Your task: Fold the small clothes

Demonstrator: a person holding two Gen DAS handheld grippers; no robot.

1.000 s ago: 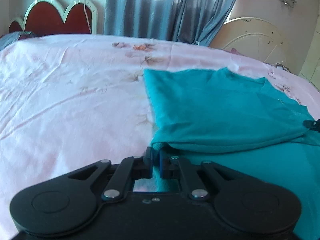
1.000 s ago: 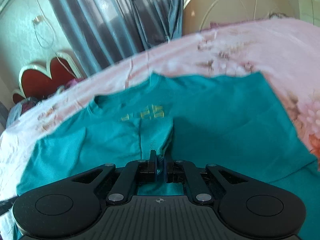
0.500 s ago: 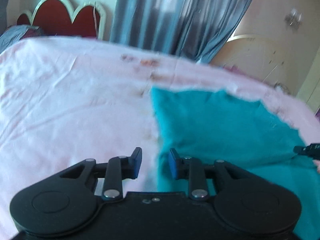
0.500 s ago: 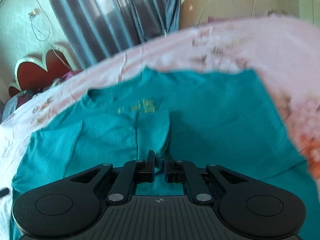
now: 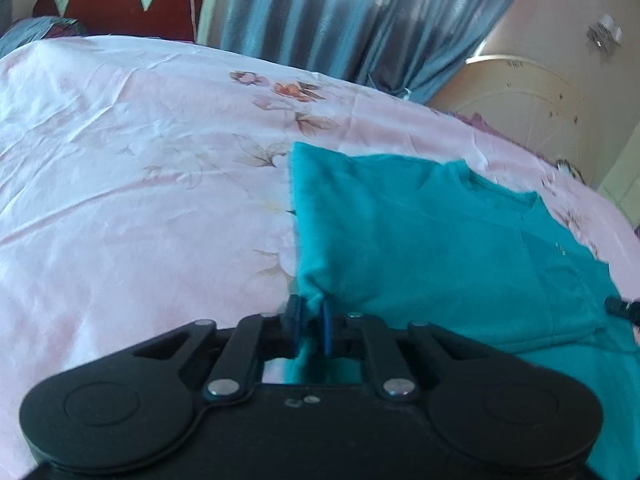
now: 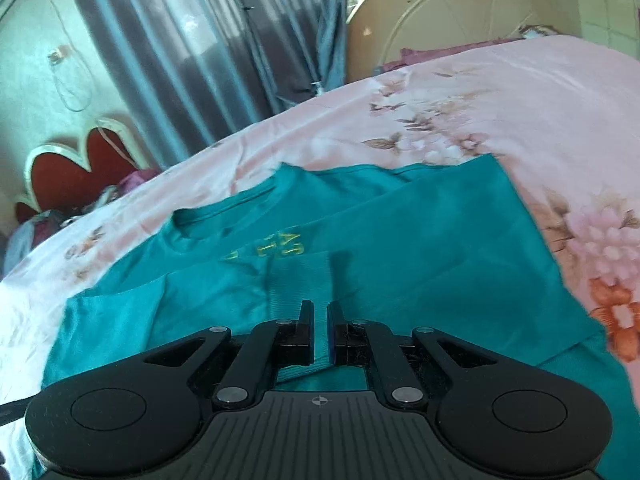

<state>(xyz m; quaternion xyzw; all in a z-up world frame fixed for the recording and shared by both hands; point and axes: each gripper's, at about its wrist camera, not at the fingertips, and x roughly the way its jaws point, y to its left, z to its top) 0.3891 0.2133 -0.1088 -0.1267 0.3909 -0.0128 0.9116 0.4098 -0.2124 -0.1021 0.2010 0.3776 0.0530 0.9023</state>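
Observation:
A teal T-shirt (image 5: 420, 240) lies partly folded on the pink floral bedsheet (image 5: 140, 200). My left gripper (image 5: 311, 312) is nearly shut, with the shirt's near left corner between its fingers. In the right wrist view the shirt (image 6: 420, 264) shows its neckline and yellow lettering (image 6: 276, 246), with the right side folded over the middle. My right gripper (image 6: 319, 312) has its jaws a narrow gap apart, and a folded flap of the shirt (image 6: 300, 280) lies between and under its fingers. The right gripper's tip shows at the right edge of the left wrist view (image 5: 620, 308).
The bed has a red scalloped headboard (image 5: 128, 4) at the far left. Grey-blue curtains (image 5: 340, 16) hang behind the bed. A cream round-topped board (image 6: 460, 16) stands at the far right. Bedding and clothes lie near the headboard (image 6: 100, 200).
My left gripper opened half a second ago and has closed again on the shirt's corner. My right gripper's jaws have parted slightly. The folded right side now lies flatter over the shirt.

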